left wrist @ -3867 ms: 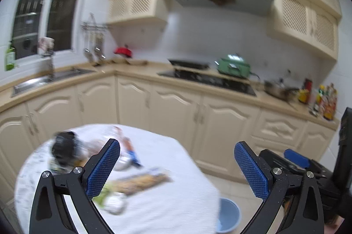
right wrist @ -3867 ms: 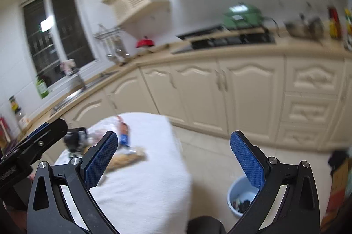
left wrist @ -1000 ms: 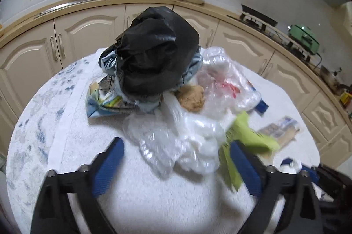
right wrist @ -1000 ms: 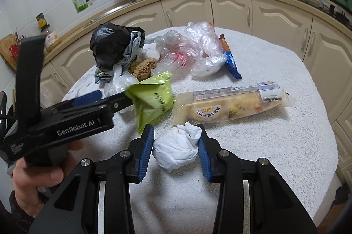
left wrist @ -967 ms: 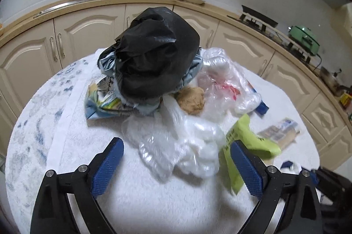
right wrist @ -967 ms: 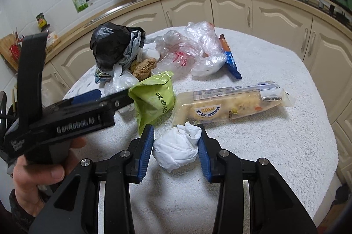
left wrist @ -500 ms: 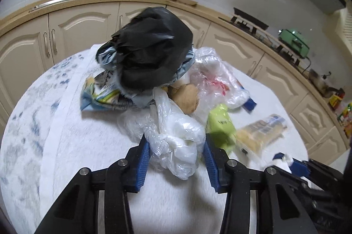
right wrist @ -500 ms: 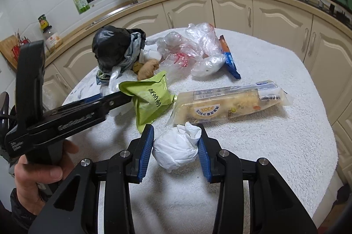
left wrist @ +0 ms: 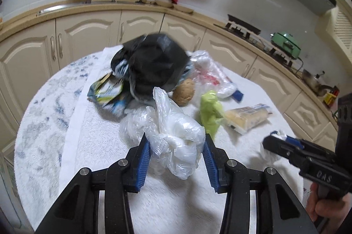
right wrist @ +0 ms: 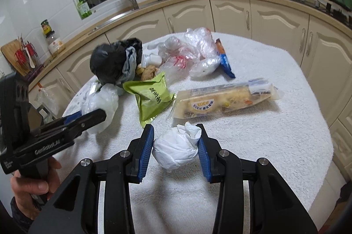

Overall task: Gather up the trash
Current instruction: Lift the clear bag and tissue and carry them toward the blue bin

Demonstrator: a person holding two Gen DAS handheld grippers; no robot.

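A knotted clear plastic bag (left wrist: pixel 176 141) is clamped in the left tool (left wrist: pixel 176 152), just ahead of it above the table (left wrist: pixel 55 124). A crumpled white wad (right wrist: pixel 176 148) is pinched in the right tool (right wrist: pixel 176 146). No bin is seen from either tool, so the carry direction cannot be told.

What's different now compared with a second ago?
The left tongs closed on the clear plastic bag and pulled it away from the pile. The right tongs still grip the white paper wad; other trash hasn't moved.
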